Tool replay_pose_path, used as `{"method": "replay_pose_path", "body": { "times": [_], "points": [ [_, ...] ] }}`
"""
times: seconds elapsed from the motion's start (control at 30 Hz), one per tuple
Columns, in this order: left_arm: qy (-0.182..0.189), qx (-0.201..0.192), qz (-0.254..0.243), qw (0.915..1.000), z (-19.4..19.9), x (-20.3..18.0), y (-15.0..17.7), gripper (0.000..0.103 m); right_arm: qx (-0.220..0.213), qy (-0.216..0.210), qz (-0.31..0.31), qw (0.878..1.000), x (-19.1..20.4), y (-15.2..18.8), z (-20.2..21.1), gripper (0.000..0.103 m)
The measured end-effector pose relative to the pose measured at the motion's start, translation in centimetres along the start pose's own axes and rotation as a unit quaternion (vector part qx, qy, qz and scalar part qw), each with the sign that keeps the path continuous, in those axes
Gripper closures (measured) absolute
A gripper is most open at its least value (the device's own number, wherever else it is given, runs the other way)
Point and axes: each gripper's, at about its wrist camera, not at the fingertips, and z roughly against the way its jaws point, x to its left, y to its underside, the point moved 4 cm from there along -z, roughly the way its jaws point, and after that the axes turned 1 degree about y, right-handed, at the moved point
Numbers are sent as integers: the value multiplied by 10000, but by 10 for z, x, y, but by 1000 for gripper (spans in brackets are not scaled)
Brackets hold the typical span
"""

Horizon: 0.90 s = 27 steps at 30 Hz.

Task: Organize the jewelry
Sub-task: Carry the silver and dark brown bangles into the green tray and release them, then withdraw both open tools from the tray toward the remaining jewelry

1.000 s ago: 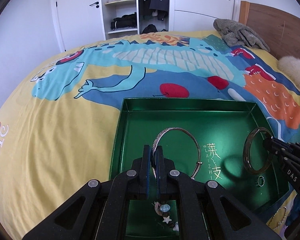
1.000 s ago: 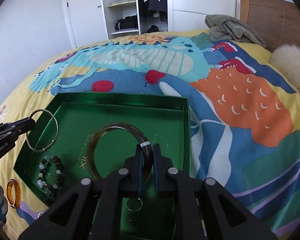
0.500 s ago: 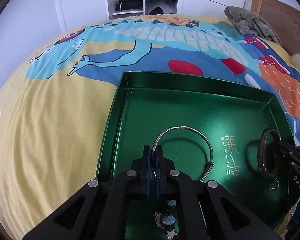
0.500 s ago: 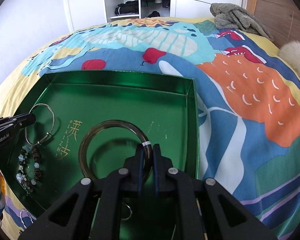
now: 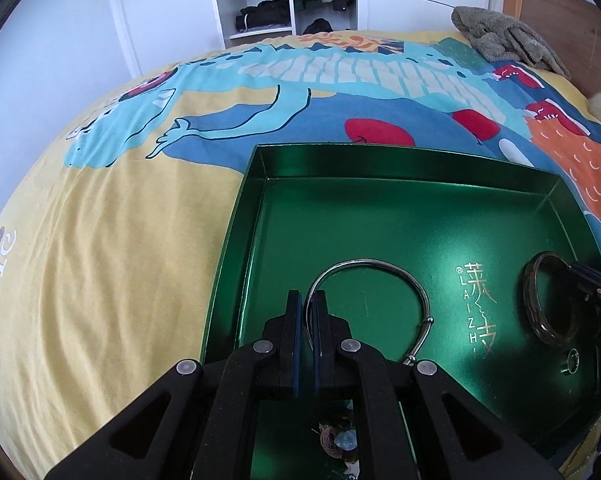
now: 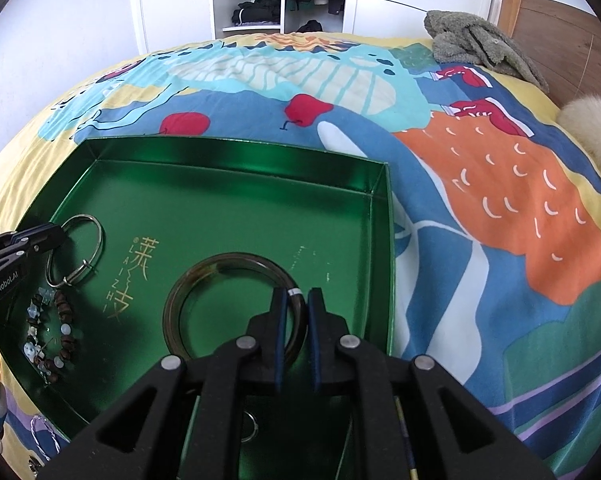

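Note:
A green box (image 5: 260, 216) (image 6: 228, 208) lies open on the bed. My left gripper (image 5: 309, 300) (image 6: 56, 234) is shut on a thin silver bangle (image 5: 400, 276) (image 6: 94, 226), held low at the box's left side. My right gripper (image 6: 297, 300) (image 5: 572, 276) has its jaws slightly apart around a dark translucent bangle (image 6: 204, 280) (image 5: 540, 320) that lies on the box floor. A beaded bracelet (image 6: 56, 332) (image 5: 340, 438) and a small ring (image 6: 249, 426) (image 5: 571, 361) lie in the box.
The box sits on a colourful cartoon bedspread (image 5: 100, 260). A grey towel (image 6: 480, 44) and a fluffy cushion (image 6: 592, 128) lie near the wooden headboard (image 6: 560, 32). A thin chain (image 6: 40, 434) lies on the bedspread by the box's front left corner.
Both grippers have lowered into the box with their bangles. The right gripper's jaws have opened slightly and the dark bangle now lies flat on the box floor.

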Motion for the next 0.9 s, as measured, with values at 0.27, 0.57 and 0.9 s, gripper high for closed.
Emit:
{"method": "replay_pose_path", "body": {
  "times": [0.27,0.57,0.9],
  "points": [
    [222,-221,71,9995,43,5,2,80,-302,-215,-167,9992,-6,-2,40,92],
    [125,-767,-130,9969,153,19,26,76,-1002,-458,-142,9938,-6,12,160,86],
    [153,-1252,-204,9918,273,35,86,71,-1646,-511,-168,9849,-9,63,290,76]
  ]
}}
